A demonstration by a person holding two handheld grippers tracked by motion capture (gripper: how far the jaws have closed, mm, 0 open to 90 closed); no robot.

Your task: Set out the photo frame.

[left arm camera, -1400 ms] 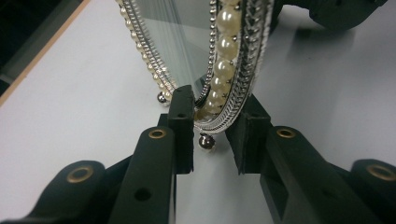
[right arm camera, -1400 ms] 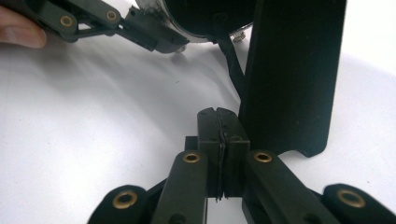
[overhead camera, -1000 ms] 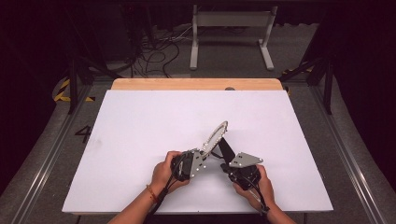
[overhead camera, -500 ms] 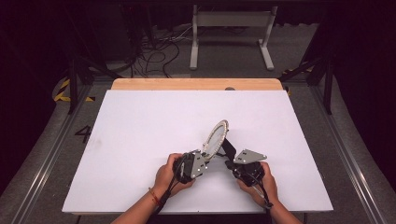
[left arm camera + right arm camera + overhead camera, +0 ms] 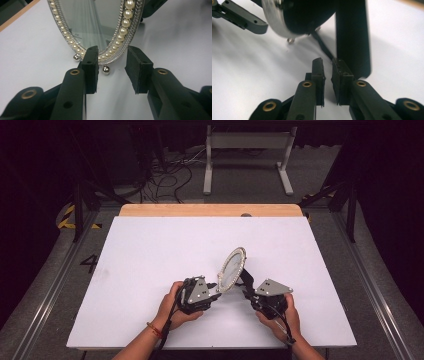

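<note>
An oval mirror (image 5: pixel 231 269) with a pearl-studded silver frame stands tilted near the middle of the white tabletop (image 5: pixel 150 260), propped on its black back stand (image 5: pixel 352 37) and little ball feet (image 5: pixel 106 70). The left gripper (image 5: pixel 111 68) sits just in front of the mirror's lower rim, its jaws parted and having just been opening — the rim lies between them, but the pads do not press on it. Behind the mirror, the right gripper (image 5: pixel 327 72) has also just been opening; its jaws stand a narrow gap apart with nothing in them, right beside the stand. To my eye the step is letting go and leaving the mirror upright, so both hands should back straight away from it, slowly, without brushing the rim or nudging the stand — a small knock could tip it. Beyond the mirror, the wooden table edge (image 5: pixel 210 210) and the cables (image 5: pixel 165 180) on the floor lie well clear and block nothing.
</note>
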